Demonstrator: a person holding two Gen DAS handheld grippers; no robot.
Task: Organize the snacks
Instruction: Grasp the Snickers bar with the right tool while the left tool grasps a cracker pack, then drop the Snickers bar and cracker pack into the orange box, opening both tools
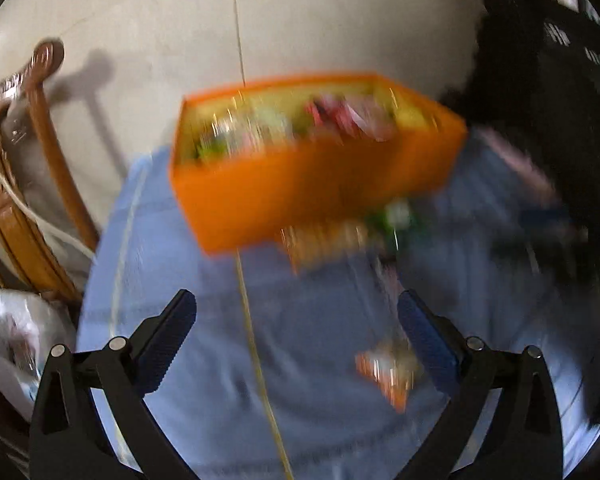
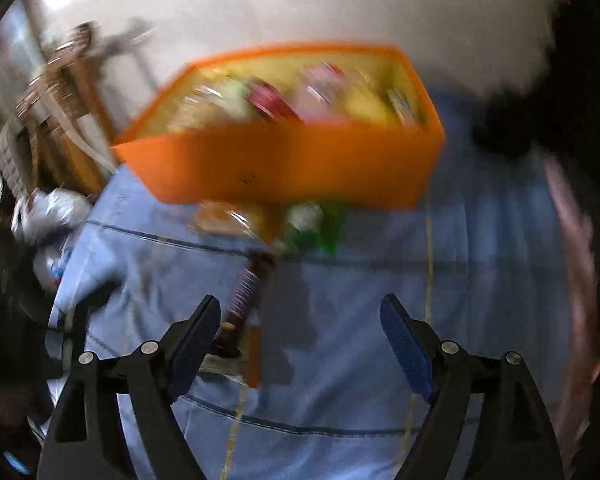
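Orange box (image 1: 300, 196), packed with blurred snack packets, at the far side of the blue-covered table (image 1: 204, 380). Loose packets lie just before it; an orange-wrapped snack (image 1: 388, 376) sits nearer, perhaps a candy bar. Left gripper (image 1: 296, 336) and right gripper (image 2: 300, 340): jaws spread wide, holding nothing.

A blue cloth (image 1: 228, 380) with dark stitched seams covers the table. On it sits an orange box (image 1: 300, 196), open at the top and full of blurred snack packets. Right against its near side lie an orange-brown packet (image 2: 232, 218) and a green-and-white packet (image 2: 314, 224). Nearer to me, a dark packet (image 2: 242, 296) lies on the cloth, and a small orange wrapper (image 1: 388, 376) lies apart from the rest, all badly smeared by motion
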